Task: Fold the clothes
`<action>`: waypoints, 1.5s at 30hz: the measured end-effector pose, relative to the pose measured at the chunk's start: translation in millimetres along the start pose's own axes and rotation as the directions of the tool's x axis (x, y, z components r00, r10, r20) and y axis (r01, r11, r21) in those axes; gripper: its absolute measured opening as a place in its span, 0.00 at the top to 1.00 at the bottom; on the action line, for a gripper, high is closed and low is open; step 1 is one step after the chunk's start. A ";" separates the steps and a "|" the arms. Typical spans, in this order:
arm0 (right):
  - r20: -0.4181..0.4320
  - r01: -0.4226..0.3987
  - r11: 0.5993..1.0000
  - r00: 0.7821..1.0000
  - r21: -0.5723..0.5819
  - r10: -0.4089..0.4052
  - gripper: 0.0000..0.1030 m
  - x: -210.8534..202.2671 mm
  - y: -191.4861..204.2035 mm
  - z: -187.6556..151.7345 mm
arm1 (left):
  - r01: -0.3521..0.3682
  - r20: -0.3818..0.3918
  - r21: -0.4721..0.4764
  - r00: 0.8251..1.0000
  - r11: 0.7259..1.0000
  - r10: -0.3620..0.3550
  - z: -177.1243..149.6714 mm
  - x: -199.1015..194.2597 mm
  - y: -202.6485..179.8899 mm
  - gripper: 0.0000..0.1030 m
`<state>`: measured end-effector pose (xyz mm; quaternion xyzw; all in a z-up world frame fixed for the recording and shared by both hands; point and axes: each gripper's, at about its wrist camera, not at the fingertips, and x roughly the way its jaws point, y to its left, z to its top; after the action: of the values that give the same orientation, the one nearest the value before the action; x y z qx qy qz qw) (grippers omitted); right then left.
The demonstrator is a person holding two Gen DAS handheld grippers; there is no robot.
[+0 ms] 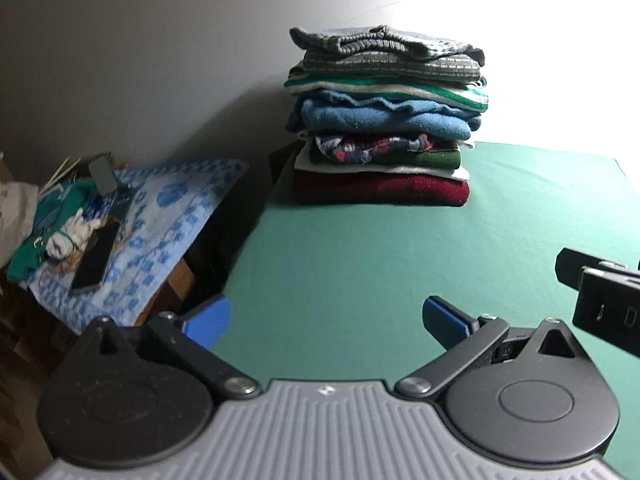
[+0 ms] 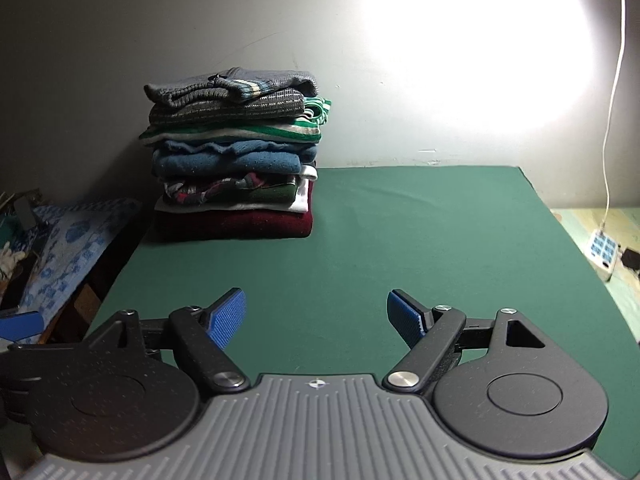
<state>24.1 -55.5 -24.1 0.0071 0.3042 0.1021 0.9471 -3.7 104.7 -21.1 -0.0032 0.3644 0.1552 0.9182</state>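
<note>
A stack of folded clothes [image 1: 384, 120] stands at the far left corner of the green table [image 1: 360, 264], with a grey knit on top and a dark red one at the bottom. It also shows in the right wrist view [image 2: 234, 160]. My left gripper [image 1: 326, 320] is open and empty, low over the table's near left edge. My right gripper [image 2: 316, 316] is open and empty above the green table [image 2: 400, 248], well short of the stack. The right gripper's body [image 1: 600, 296] shows at the right edge of the left wrist view.
A lower surface to the left holds a blue patterned towel [image 1: 160, 232], a green garment [image 1: 36, 236], a black phone [image 1: 94, 260] and small clutter. A white cable and a power strip [image 2: 604, 250] lie to the right. A bright lamp glare covers the wall.
</note>
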 end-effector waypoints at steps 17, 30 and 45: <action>0.001 0.063 0.998 0.998 0.011 -0.063 0.22 1.0 27.7 0.1 | 0.028 0.002 -0.033 1.000 0.999 -0.028 2.7 -1.4 36.5 0.00; -0.043 0.047 0.998 0.998 -0.032 -0.049 0.22 5.9 44.1 -21.4 | 0.001 -0.007 -0.028 1.000 1.000 -0.001 -3.7 -3.4 48.2 0.00; -0.006 0.032 0.999 0.999 -0.009 -0.032 0.22 -2.6 42.1 -18.3 | 0.006 0.010 0.003 1.000 1.000 -0.006 2.5 -6.2 42.5 0.00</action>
<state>3.5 -15.7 -34.3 -0.0025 0.3068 0.0883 0.9477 -18.6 143.7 -10.6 -0.0024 0.3602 0.1517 0.9205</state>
